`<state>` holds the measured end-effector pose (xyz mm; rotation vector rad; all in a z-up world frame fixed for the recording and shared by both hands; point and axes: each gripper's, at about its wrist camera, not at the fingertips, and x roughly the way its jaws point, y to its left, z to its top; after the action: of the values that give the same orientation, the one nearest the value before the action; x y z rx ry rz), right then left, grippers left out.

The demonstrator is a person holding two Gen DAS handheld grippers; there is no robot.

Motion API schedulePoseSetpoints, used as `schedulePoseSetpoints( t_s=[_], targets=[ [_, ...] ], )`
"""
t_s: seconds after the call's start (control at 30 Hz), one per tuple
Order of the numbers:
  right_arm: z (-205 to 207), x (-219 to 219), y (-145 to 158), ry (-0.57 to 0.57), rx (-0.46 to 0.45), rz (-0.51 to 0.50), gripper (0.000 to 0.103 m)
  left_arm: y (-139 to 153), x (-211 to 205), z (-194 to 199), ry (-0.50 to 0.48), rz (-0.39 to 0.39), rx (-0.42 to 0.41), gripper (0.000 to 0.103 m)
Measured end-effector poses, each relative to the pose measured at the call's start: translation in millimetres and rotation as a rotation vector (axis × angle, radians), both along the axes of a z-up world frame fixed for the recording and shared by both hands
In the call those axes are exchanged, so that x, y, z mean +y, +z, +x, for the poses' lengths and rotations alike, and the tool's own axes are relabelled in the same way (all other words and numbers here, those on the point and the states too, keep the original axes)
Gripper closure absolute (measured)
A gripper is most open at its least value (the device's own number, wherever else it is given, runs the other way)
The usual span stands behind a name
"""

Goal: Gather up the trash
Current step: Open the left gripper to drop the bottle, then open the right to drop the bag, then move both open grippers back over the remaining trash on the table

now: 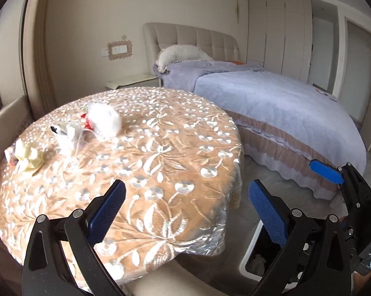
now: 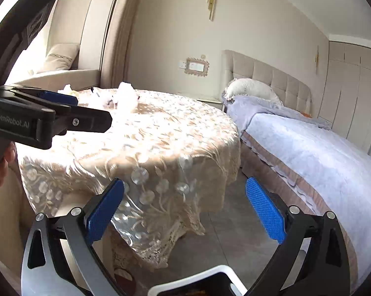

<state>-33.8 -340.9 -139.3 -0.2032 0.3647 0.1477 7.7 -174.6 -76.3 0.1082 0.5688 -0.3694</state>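
Note:
A round table [image 1: 160, 162] with a tan embroidered cloth holds trash at its far left: a white crumpled tissue [image 1: 104, 119], a red wrapper [image 1: 86, 123], a white wrapper with a black end [image 1: 67, 134] and a yellowish crumpled paper [image 1: 28, 159]. My left gripper [image 1: 185, 209] is open and empty above the table's near edge. My right gripper [image 2: 185, 209] is open and empty, low beside the table, above a white-rimmed bin [image 2: 185, 280]. The bin also shows in the left wrist view [image 1: 254, 251]. The tissue shows in the right wrist view [image 2: 127, 96].
A bed [image 1: 284, 103] with a lilac cover stands right of the table, with grey floor [image 2: 234, 222] between. A beige sofa [image 2: 62, 74] lies behind the table. The left gripper body [image 2: 37, 118] shows in the right wrist view.

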Motion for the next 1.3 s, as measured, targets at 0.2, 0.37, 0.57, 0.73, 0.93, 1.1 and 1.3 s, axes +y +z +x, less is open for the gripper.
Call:
schedulePoseSetpoints(
  t_s=[0.2,0.37,0.57,0.73,0.93,1.1,1.3],
  targets=[
    [28.5,43.9,28.8,0.077,-0.050,0.009,0.004,17.6,71.3,15.7,0.188,-0.022,-0.045,0.005],
    [55.0,84.4,42.0,0.131,-0.054,0.024,0.004,27.0,120.0,26.0,0.329,-0.007,-0.077,0.005],
    [95.2,131.1,43.3,0.132,0.026,0.014,0.004,29.5,165.5,50.2,0.460,0.034,-0.067,0.005],
    [126.8,153.9,44.6,0.144,0.078,0.051,0.004,27.1,193.0,73.4,0.525,0.065,-0.054,0.005],
    [156.0,191.1,45.5,0.190,0.076,0.022,0.004,23.1,222.9,104.1,0.554,0.029,-0.016,0.005],
    [175.9,213.6,45.2,0.223,0.081,-0.010,0.004,10.6,240.3,132.8,0.542,-0.044,0.050,0.005],
    [193.1,226.1,39.6,0.224,0.090,-0.042,0.004,-7.5,255.6,166.3,0.528,-0.082,0.133,0.005]
  ],
)
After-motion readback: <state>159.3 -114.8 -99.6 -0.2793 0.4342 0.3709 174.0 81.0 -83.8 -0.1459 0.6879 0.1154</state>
